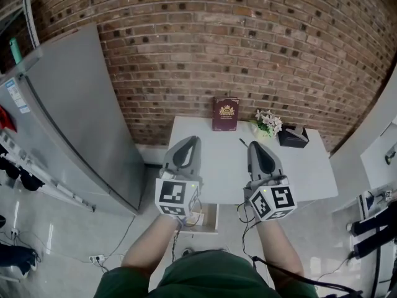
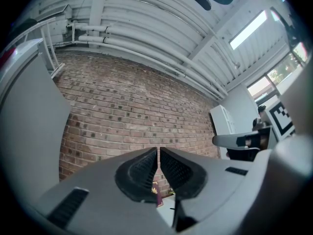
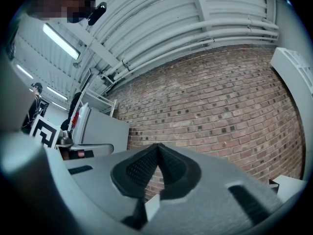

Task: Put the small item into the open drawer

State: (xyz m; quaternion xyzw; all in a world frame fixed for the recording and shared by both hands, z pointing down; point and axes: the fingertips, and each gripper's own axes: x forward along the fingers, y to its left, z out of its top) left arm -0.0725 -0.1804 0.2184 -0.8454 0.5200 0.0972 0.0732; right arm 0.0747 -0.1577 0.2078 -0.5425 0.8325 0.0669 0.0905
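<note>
Over the white counter, hard up against the brick wall: holding the left gripper and the right gripper side by side, apart from each other, both pointing toward the wall. In the left gripper view, seeing the fingers pressed together tip to tip, with nothing between them. Same story in the right gripper view: closed flat on each other, clamping nothing. And there, spotting the small dark item lying on the counter just beside the right gripper's tip, gripped by neither, too small to make out. Down below the counter's near edge, finding the open drawer, just beside the left gripper's marker cube. At the back, noting a maroon book upright against the wall, a little bunch of flowers near it, a black box further right. Off to the left, a tall grey cabinet.
</note>
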